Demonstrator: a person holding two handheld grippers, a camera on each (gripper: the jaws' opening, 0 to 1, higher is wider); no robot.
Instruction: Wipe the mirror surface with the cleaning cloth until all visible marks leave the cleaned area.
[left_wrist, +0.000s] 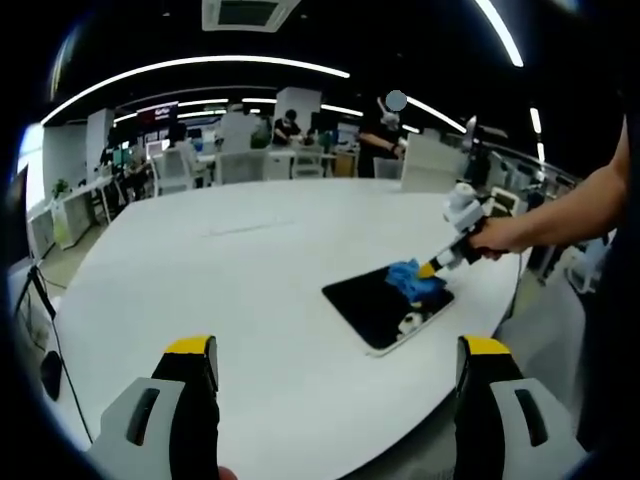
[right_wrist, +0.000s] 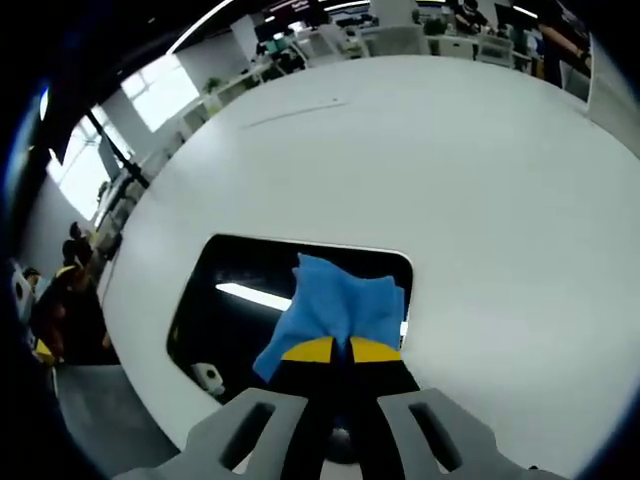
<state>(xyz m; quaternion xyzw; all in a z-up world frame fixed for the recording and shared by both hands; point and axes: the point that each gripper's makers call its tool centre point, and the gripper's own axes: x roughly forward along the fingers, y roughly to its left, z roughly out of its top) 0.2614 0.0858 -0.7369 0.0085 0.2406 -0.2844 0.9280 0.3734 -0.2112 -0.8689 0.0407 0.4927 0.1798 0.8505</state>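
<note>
Right gripper (right_wrist: 331, 350) clamped on crumpled blue cleaning cloth (right_wrist: 335, 310) atop dark rectangular mirror (right_wrist: 235, 320); left gripper (left_wrist: 337, 350) wide open, empty.

Left tongs (left_wrist: 335, 372) agape, right tongs (right_wrist: 341, 349) clamped, forearm outstretched.

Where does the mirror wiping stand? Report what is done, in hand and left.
Done: the right gripper is shut on the blue cloth, and the cloth lies on the mirror on the white table. In hand: wiping near the mirror's middle. Left: marks cannot be made out on the dark glass, so how much is clean cannot be told. The left gripper hangs open over the table.
</note>
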